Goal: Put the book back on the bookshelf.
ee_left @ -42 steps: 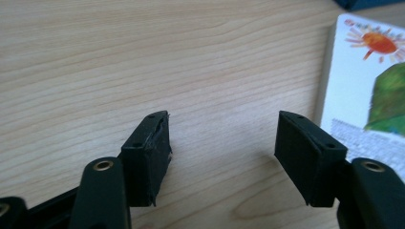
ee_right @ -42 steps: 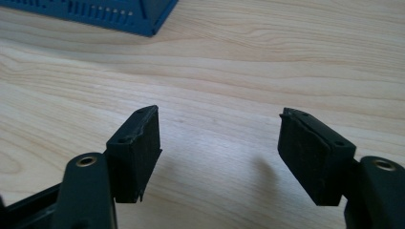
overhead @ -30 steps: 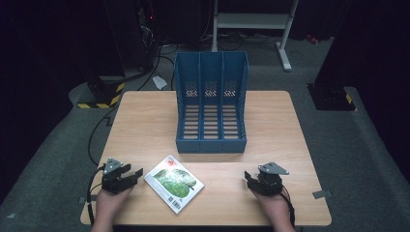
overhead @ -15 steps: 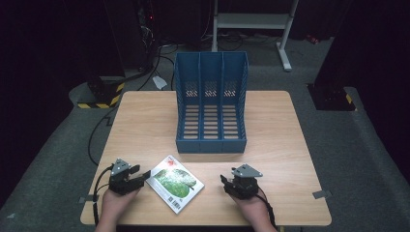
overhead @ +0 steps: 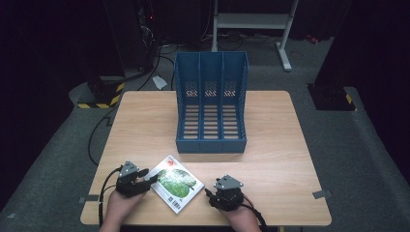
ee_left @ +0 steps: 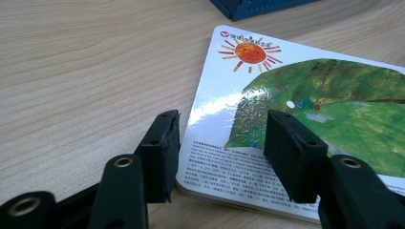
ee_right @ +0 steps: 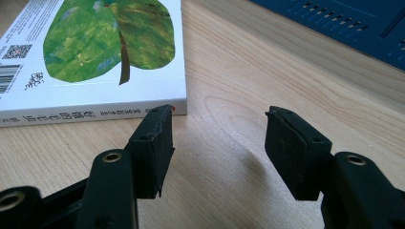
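Note:
A picture book (overhead: 175, 183) with a green leaf and an orange sun on its cover lies flat near the table's front edge. My left gripper (overhead: 147, 178) is at its left corner. In the left gripper view the book's edge (ee_left: 305, 109) lies between the jaws of my left gripper (ee_left: 222, 138), one jaw on the wood and one over the cover. Those jaws have just been closing, and the pads stand apart from the book. My right gripper (overhead: 209, 195) is just right of the book. Its jaws (ee_right: 219, 133) have just opened slightly with bare wood between them, the book's spine (ee_right: 95, 52) close by.
A blue three-slot file rack (overhead: 211, 104) stands at the middle of the wooden table (overhead: 270, 159), behind the book. Its base shows in the right gripper view (ee_right: 344, 24). Cables and dark equipment lie on the floor to the left.
My right gripper has slid left across the table toward the book. My left gripper has edged onto the book's corner and its jaws have narrowed.

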The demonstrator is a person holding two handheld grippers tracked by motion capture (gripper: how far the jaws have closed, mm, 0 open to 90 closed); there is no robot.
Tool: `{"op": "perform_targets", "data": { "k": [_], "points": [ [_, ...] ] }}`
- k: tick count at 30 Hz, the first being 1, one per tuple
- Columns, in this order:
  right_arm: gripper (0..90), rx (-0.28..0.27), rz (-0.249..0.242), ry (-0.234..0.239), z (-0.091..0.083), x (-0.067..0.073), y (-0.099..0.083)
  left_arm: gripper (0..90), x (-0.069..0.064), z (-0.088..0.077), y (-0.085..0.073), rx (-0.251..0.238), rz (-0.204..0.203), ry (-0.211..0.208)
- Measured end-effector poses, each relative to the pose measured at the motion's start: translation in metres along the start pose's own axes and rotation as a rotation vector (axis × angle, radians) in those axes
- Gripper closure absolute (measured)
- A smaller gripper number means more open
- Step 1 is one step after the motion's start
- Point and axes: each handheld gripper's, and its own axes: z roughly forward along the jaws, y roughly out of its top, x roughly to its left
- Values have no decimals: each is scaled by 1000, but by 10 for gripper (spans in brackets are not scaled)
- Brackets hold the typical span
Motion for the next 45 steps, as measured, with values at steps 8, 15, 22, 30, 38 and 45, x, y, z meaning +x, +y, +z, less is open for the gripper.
{"op": "perform_targets", "data": {
  "k": [8,15,22,30,38,45],
  "points": [
    [473,15,13,1,3,-2,-1,474,-5,2,0,0,7,-22],
    [474,24,16,-28,2,-6,-3,489,-14,6,1,6,33,-49],
    [480,27,86,-107,-2,-30,-7,530,-41,13,4,12,96,-103],
    [483,35,127,-166,-5,-54,-10,543,-64,21,6,10,142,-130],
    [468,45,170,-186,-4,-70,-10,533,-75,25,6,-5,185,-128],
    [456,-4,176,-179,-19,-66,-10,529,-76,23,5,-22,194,-116]
  ]
}}
